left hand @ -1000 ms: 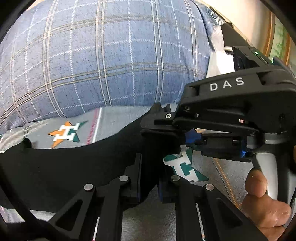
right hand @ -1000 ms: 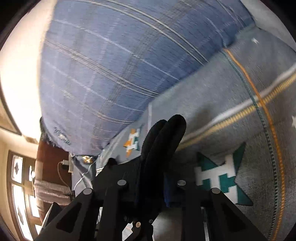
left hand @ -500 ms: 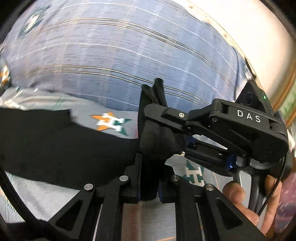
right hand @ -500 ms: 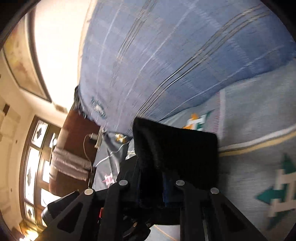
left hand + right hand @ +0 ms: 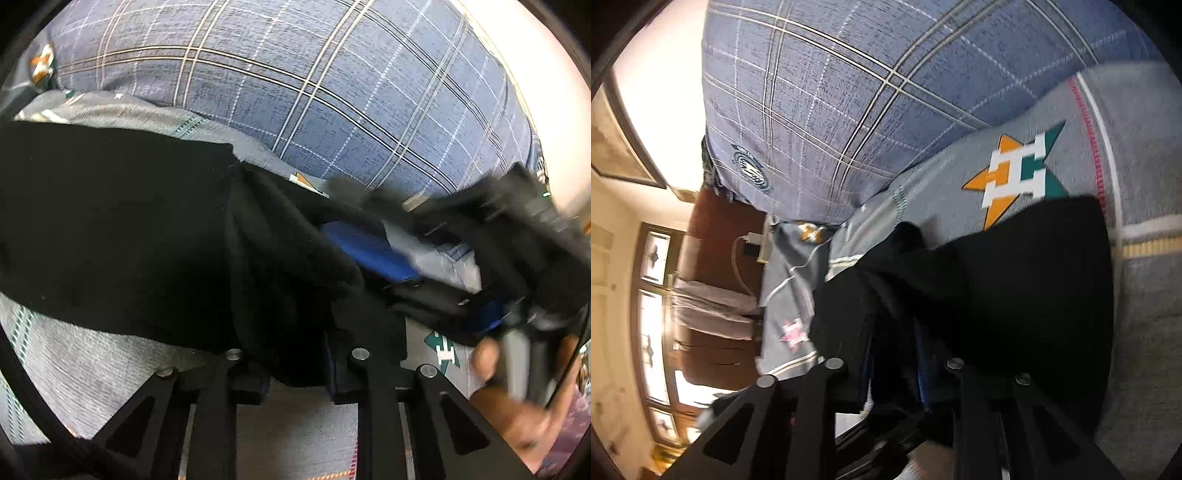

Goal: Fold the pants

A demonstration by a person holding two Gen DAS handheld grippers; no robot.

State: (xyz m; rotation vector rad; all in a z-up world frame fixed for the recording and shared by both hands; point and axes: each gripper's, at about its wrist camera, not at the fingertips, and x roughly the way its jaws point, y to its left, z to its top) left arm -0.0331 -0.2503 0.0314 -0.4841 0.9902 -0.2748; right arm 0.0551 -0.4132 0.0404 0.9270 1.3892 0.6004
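The black pants [image 5: 110, 229] lie on a grey bedspread [image 5: 92, 354] with star motifs. My left gripper [image 5: 295, 369] is shut on a bunched edge of the pants, which drape to the left. My right gripper [image 5: 424, 266] shows blurred at the right of the left wrist view, its blue pad [image 5: 369, 251] against the same cloth. In the right wrist view the right gripper [image 5: 894, 354] is shut on the black pants [image 5: 1015, 288], which spread to the right over the bedspread [image 5: 1145, 295].
A big blue plaid pillow [image 5: 295, 92] fills the back; it also shows in the right wrist view [image 5: 868, 92]. A brown headboard [image 5: 713, 236], a charger cable [image 5: 746, 273] and a window [image 5: 650, 314] lie to the left there.
Both grippers have swung the held pants edge leftward over the rest of the garment. The cloth now spreads out wider. The right gripper has moved right and back in the left view.
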